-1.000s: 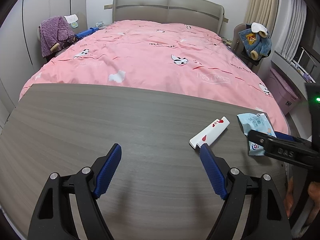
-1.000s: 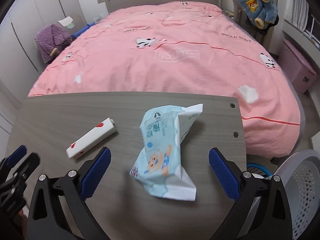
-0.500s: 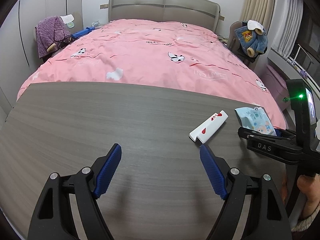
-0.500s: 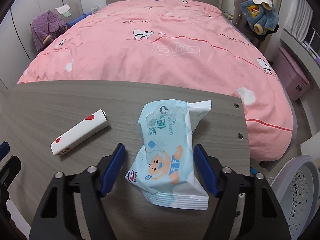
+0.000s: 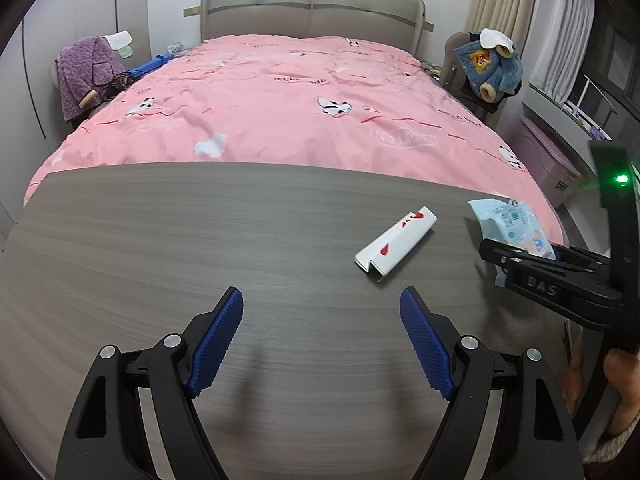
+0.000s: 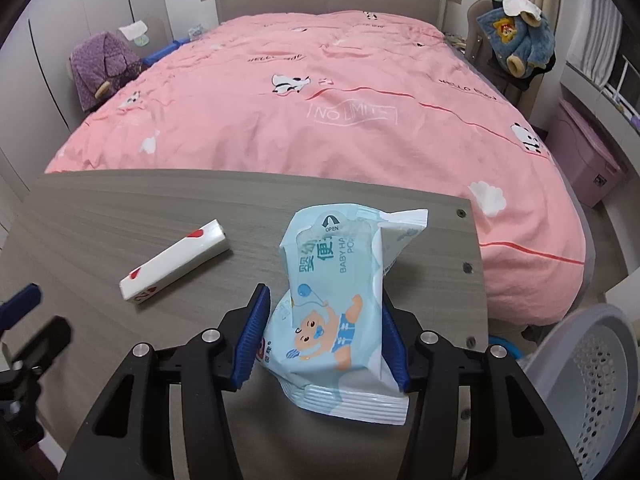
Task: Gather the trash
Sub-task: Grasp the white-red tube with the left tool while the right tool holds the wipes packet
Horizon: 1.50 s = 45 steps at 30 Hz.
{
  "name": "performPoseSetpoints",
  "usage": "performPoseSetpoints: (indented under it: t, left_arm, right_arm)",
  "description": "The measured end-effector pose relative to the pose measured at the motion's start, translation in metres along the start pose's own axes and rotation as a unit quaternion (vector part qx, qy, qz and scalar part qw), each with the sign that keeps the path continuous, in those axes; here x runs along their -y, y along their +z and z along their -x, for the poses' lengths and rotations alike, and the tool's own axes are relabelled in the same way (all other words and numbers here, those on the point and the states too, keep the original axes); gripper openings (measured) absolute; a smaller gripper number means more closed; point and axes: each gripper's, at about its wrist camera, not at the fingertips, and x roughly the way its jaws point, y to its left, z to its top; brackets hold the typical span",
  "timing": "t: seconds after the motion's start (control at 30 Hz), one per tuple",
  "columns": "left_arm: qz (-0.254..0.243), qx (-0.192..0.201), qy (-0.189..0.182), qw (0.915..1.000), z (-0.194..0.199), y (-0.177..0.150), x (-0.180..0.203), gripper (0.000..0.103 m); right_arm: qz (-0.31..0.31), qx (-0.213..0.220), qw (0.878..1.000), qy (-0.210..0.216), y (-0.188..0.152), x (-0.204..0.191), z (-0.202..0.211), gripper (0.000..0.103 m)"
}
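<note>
Right wrist — right tool [image 6: 325, 334] clamped on wipes pack [image 6: 340, 300], jaws just closing.

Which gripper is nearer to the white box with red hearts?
Left. The left gripper hovers open just short of the white box. The right gripper is farther off, closing around the wipes pack.

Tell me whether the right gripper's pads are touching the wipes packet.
Touching. In the right wrist view the right gripper, whose jaws have just been closing, has both blue pads against the wipes packet, which buckles between them.
</note>
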Motion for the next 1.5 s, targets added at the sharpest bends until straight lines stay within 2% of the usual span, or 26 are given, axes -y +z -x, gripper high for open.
performPoseSetpoints:
  t: [0.33, 0.67, 0.87, 1.03, 1.33, 1.5]
  left_arm:
    - [-0.026, -0.004, -0.018, 0.9995, -0.009, 0.009, 0.019, 0.077]
    - [-0.075, -0.024, -0.036, 0.9962, -0.037, 0.026, 0.045, 0.077]
    - [-0.093, -0.036, -0.033, 0.9945, -0.055, 0.036, 0.055, 0.077]
    - [-0.089, -0.052, -0.034, 0.9942, -0.070, 0.040, 0.056, 0.077]
    - [-0.103, -0.052, -0.030, 0.9928, -0.078, 0.043, 0.062, 0.077]
    - [-0.112, -0.060, -0.040, 0.9911, -0.080, 0.041, 0.066, 0.064]
  right_arm:
    - [-0.029, 0.014, 0.999, 0.011, -0.032, 0.009, 0.046, 0.051]
    - [-0.047, 0.020, 0.998, 0.021, -0.052, 0.015, 0.068, 0.051]
    - [-0.057, 0.024, 0.998, 0.024, -0.054, 0.022, 0.074, 0.051]
    - [-0.070, 0.030, 0.997, 0.024, -0.053, 0.031, 0.078, 0.051]
    - [-0.083, 0.035, 0.996, 0.027, -0.053, 0.039, 0.081, 0.051]
    - [-0.086, 0.040, 0.995, 0.030, -0.053, 0.041, 0.085, 0.051]
